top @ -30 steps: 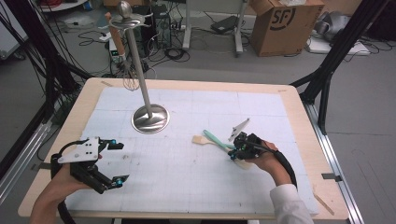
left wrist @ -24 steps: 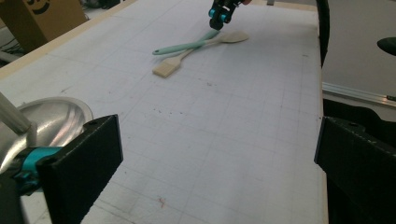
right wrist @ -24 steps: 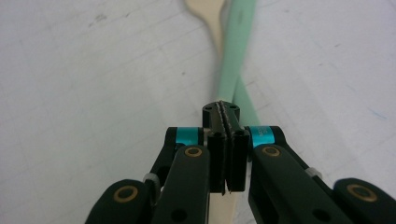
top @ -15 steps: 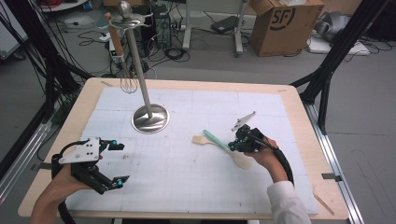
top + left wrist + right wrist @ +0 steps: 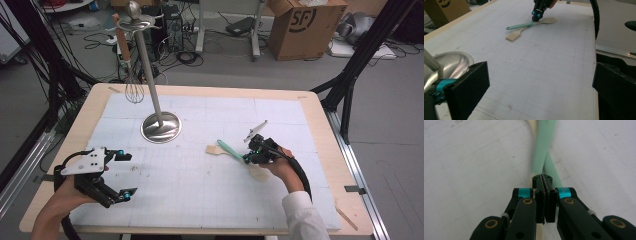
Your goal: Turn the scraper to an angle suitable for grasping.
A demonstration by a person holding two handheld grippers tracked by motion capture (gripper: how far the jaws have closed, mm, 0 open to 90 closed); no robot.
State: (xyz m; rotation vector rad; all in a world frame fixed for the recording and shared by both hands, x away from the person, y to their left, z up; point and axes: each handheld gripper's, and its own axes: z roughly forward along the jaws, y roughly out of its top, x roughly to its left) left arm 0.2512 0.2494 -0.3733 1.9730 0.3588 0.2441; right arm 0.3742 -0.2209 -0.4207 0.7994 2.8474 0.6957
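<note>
The right gripper sits at about 4 o'clock from the steel stand's base, tips down on the green spatula where it crosses the wooden spatula. In the right gripper view its 2 jaws are clenched pad against pad with nothing between them; the green handle runs off towards 12 o'clock, blurred, and its far end is cut off by the frame. The wooden spatula's bowl is partly hidden under the right hand. The left gripper rests at 7 o'clock from the stand, jaws released and wide, holding nothing. A whisk hangs from the stand.
</note>
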